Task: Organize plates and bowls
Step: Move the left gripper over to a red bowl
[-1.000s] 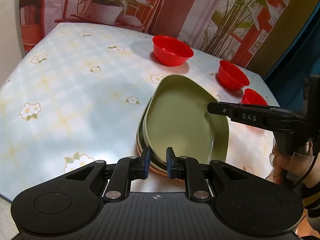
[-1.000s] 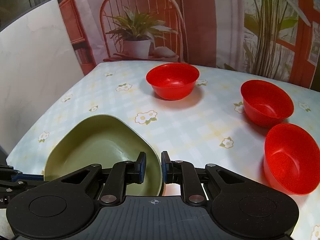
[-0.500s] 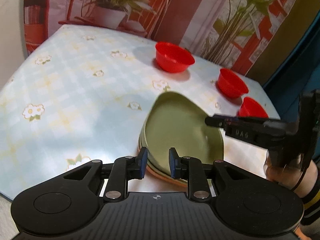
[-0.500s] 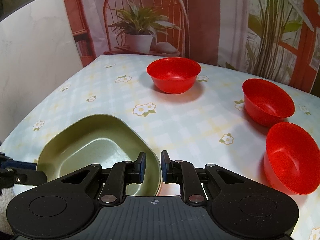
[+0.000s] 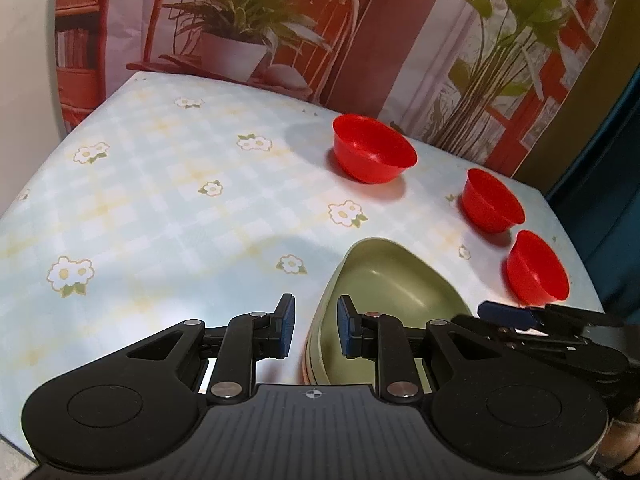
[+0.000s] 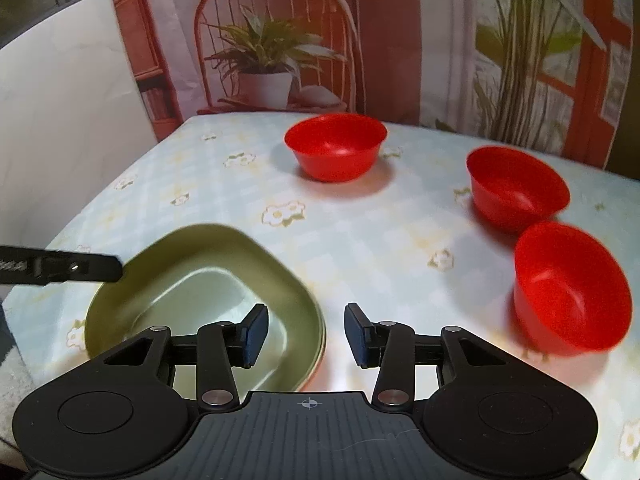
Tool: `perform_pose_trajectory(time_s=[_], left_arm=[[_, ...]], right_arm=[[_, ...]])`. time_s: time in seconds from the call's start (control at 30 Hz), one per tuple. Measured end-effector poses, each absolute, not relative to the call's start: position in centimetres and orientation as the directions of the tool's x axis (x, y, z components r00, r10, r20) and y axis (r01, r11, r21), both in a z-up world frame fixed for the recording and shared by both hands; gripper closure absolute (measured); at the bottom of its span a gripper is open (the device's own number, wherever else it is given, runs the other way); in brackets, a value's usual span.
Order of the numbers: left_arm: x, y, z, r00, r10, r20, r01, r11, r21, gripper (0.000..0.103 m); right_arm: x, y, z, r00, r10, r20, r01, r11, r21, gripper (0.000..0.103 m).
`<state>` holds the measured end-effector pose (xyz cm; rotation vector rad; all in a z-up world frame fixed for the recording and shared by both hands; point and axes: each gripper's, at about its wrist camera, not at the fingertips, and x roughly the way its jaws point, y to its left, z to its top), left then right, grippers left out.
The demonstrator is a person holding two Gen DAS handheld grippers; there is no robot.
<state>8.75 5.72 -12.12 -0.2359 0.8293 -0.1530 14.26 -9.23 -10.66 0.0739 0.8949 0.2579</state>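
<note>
The counter (image 5: 160,208) carries a pale checked cloth printed with white flowers. A backdrop showing a chair and potted plants hangs behind its far edge.

A stack of green plates (image 6: 200,280) rests near the counter's near edge, in front of both grippers. The top plate is rounded-triangular with a raised rim. At least 2 more rims show beneath it in the left wrist view.

3 red bowls stand upright and apart from one another on the far and right part of the counter:
- Bowl 1 (image 6: 336,146) stands farthest back, near the backdrop.
- Bowl 2 (image 6: 518,188) stands to the right of bowl 1.
- Bowl 3 (image 6: 572,288) stands nearest, just in front of bowl 2 and well apart from the plates.

The left gripper (image 5: 312,330) sits at the stack's left rim. Its fingers stand slightly parted and released; the rim lies between them with a visible gap on each side.

The right gripper (image 6: 306,334) sits at the stack's right rim. Its fingers have just been opening and are released. The rim lies between them, untouched by either pad.
</note>
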Motion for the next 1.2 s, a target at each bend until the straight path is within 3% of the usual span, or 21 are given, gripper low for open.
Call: perform_pose_trajectory(time_s=[0.73, 0.93, 1.2], left_arm=[[8.8, 6.9, -15.2, 0.620, -0.257, -0.741, 0.008, 0.947, -0.322, 0.077], [8.7, 6.4, -15.2, 0.608, -0.283, -0.741, 0.039, 0.944, -0.328, 0.079], [9.0, 5.8, -15.0, 0.608, -0.275, -0.745, 0.061, 0.951, -0.302, 0.079]], right_arm=[[13.2, -9.3, -12.8, 0.523, 0.243, -0.817, -0.177, 0.969, 0.175, 0.065], [13.4, -9.5, -12.6, 0.523, 0.271, -0.809, -0.178, 0.962, 0.207, 0.082], [13.8, -9.7, -12.6, 0.530, 0.263, -0.806, -0.167, 0.964, 0.205, 0.085]])
